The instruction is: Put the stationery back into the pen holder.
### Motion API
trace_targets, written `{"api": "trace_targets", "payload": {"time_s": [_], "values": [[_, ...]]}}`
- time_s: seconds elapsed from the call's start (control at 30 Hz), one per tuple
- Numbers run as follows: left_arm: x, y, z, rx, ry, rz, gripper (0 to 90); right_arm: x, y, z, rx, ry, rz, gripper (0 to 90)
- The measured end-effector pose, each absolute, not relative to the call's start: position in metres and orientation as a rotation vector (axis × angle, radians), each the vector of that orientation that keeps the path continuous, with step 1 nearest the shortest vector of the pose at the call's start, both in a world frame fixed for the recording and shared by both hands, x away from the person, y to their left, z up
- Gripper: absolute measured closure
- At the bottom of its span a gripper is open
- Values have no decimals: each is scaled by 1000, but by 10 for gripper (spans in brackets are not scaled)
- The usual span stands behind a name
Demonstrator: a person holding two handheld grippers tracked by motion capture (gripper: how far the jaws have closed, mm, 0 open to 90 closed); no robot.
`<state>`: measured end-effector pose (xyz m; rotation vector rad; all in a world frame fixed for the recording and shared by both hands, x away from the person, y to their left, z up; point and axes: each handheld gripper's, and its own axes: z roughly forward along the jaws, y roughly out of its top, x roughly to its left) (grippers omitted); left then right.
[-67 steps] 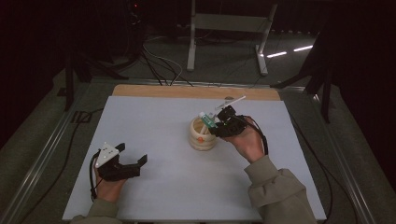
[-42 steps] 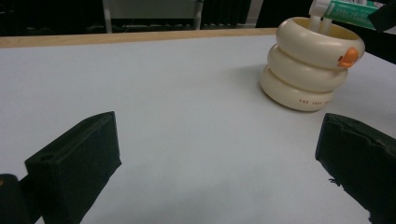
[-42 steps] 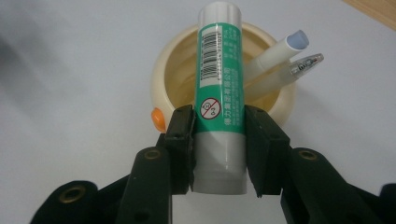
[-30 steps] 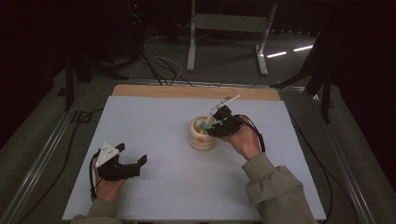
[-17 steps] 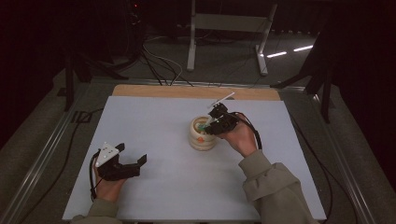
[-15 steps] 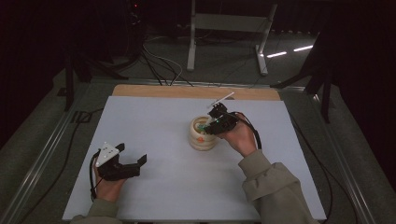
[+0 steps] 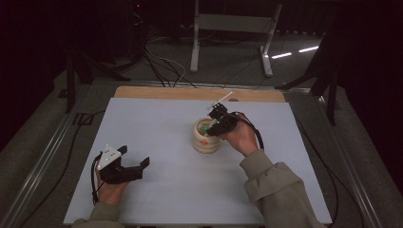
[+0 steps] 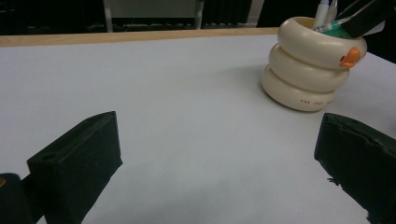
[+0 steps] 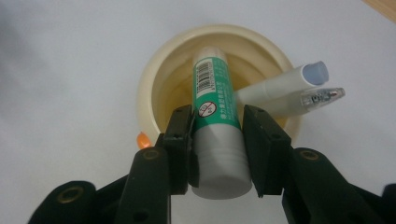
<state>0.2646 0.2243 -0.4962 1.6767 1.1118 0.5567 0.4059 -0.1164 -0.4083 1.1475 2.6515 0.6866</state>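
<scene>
At the left we find the left claw (image 7: 134, 167) resting low on the white bench (image 7: 157, 128), its jaws spread wide with nothing between them and bare surface all around it. Toward the middle stands the cream holder (image 7: 206, 138), a pot shaped as three stacked rings with a small orange bill on its side. From the left gripper view we read red lettering on its lowest ring (image 8: 316, 101), beginning "THE"; the rest is too small to tell.

Over the holder's mouth we note the right claw (image 9: 217, 140) pinching a green-and-white glue stick (image 9: 215, 126) near its grey cap, the far end down inside the holder. Its label carries a barcode and a red prohibition sign; the print is unreadable. Two pens (image 9: 299, 91) lean on the rim to the right. The bench's wooden far edge (image 7: 157, 92) lies well apart, with open surface on every side.
</scene>
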Motion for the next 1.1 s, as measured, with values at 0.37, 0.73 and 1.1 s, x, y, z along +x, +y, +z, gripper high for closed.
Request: {"api": "trace_targets", "payload": {"time_s": [0.37, 0.73, 1.1], "values": [[265, 224, -496, 1677, 1111, 556, 9, 407, -113, -412, 1128, 2636, 704, 632], [264, 224, -496, 1678, 1110, 556, 9, 401, -126, -409, 1108, 2520, 897, 390], [264, 226, -496, 1668, 1117, 563, 9, 382, -144, -406, 1119, 2363, 1023, 172]]}}
